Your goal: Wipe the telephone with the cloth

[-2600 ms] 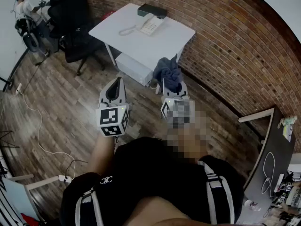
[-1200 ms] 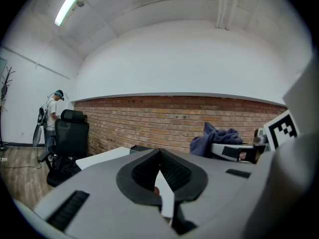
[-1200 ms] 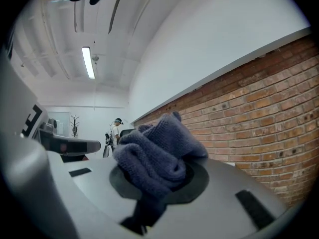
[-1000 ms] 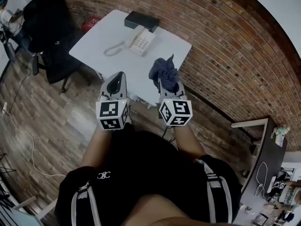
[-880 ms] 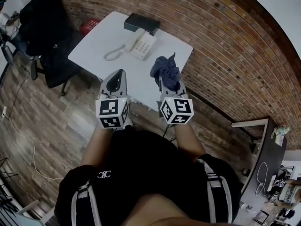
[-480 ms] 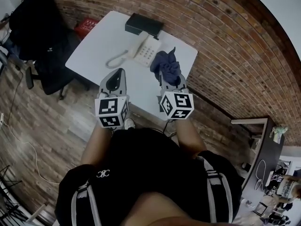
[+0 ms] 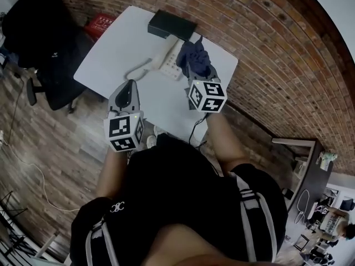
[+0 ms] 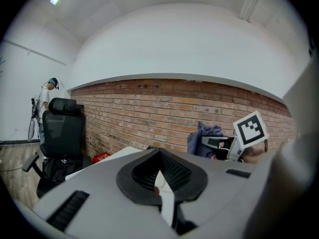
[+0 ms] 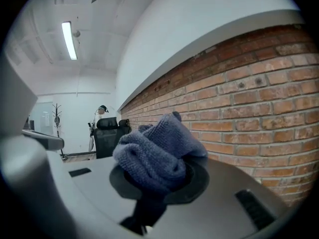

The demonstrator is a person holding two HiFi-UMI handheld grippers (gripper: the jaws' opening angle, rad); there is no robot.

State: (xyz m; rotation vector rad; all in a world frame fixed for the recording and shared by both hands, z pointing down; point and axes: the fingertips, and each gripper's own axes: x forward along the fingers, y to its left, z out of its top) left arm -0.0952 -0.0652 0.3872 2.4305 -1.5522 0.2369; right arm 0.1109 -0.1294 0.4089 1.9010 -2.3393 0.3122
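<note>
Cloth (image 9: 157,153) sits clenched in the right tool (image 7: 195,72) near the telephone (image 7: 168,65); left tool (image 7: 131,84) closed, empty

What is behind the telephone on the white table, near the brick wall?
A flat black box lies behind the telephone. The cloth in the right gripper hides the telephone's right part.

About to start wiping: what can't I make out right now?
Head view: the cloth in the right gripper covers part of the telephone; contact between them can't be judged.
Right gripper view: the cloth bunched in the jaws blocks the middle; no telephone shows.
Left gripper view: the body of the left gripper hides most of the table.
</note>
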